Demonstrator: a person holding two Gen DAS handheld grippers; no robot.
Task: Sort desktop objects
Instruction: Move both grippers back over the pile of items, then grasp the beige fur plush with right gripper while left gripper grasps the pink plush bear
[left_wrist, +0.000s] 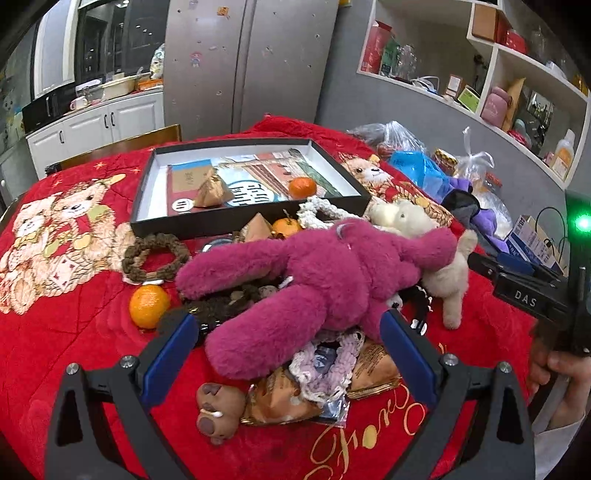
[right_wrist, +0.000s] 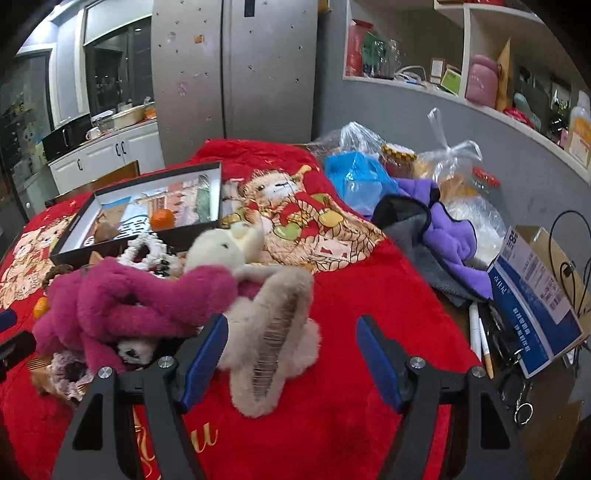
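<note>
A magenta plush bear (left_wrist: 325, 284) lies across a pile of small items on the red blanket; it also shows in the right wrist view (right_wrist: 122, 299). A cream plush (left_wrist: 439, 258) lies beside it, also seen in the right wrist view (right_wrist: 266, 325). My left gripper (left_wrist: 291, 339) is open, its blue pads either side of the magenta bear's legs. My right gripper (right_wrist: 291, 347) is open around the cream plush's legs. A black shallow box (left_wrist: 192, 221) behind the pile holds an orange (left_wrist: 302, 187) and a brown pyramid packet (left_wrist: 212, 192).
Loose on the blanket are an orange (left_wrist: 149, 305), a brown rope ring (left_wrist: 155, 258), a small brown plush (left_wrist: 216, 411), snack packets (left_wrist: 280, 398) and a crocheted pouch (left_wrist: 325, 365). Bags (right_wrist: 362, 177), purple cloth (right_wrist: 450, 236) and a blue-white box (right_wrist: 535, 295) crowd the right.
</note>
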